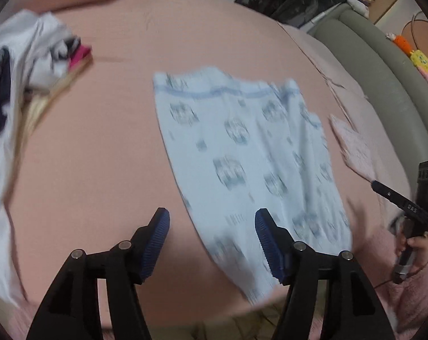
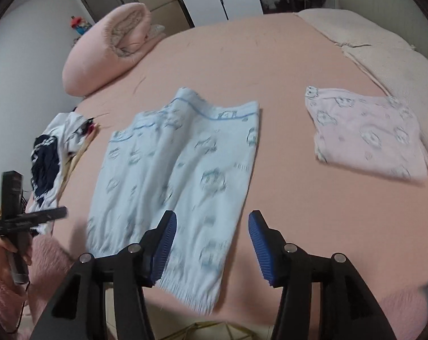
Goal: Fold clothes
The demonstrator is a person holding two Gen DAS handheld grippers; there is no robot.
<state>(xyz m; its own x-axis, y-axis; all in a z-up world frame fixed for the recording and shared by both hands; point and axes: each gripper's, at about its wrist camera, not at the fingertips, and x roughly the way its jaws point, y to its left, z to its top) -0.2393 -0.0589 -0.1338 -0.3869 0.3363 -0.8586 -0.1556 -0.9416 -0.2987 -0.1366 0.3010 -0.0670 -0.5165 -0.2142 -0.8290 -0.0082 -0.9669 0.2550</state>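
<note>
Both claws, the left gripper (image 1: 212, 243) and right gripper (image 2: 212, 245), hang spread apart and empty over the near hem of the pale blue printed cotton trousers (image 2: 174, 175), which lie flat on the pink bedsheet (image 2: 284, 65), seemingly placed for folding.

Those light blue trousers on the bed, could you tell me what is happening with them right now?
A person is folding laundry with a gripper in each hand. The light blue printed trousers lie spread flat on the pink bed, not yet folded. Both the left gripper and the right gripper hover open near the cuff end, holding nothing. A pink garment lies already folded to the right, and an unsorted pile of clothes waits on the left.
</note>
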